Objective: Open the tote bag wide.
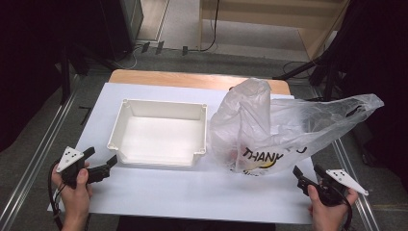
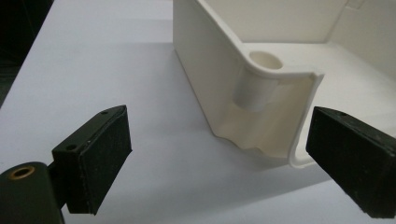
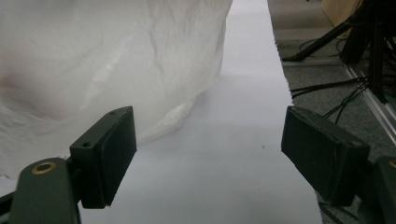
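A white plastic bin [image 1: 161, 132] sits on the white table sheet [image 1: 159, 192], empty inside. To its right stands a crumpled translucent plastic bag [image 1: 279, 127] printed with black letters, with something reddish and yellow dimly seen inside. My left gripper [image 1: 101, 161] rests at the sheet's left edge, open, aimed at the bin's near left corner [image 2: 275, 93]. My right gripper [image 1: 308, 174] is low at the right front, open, with the bag [image 3: 107, 65] ahead to its left and bare sheet between the jaws.
A wooden tabletop edge [image 1: 192, 79] shows behind the sheet. Metal rails [image 1: 33, 159] run along both sides of the table. Cables and stand legs [image 3: 345, 42] lie on the grey floor to the right. A wooden cabinet [image 1: 288, 14] stands at the back.
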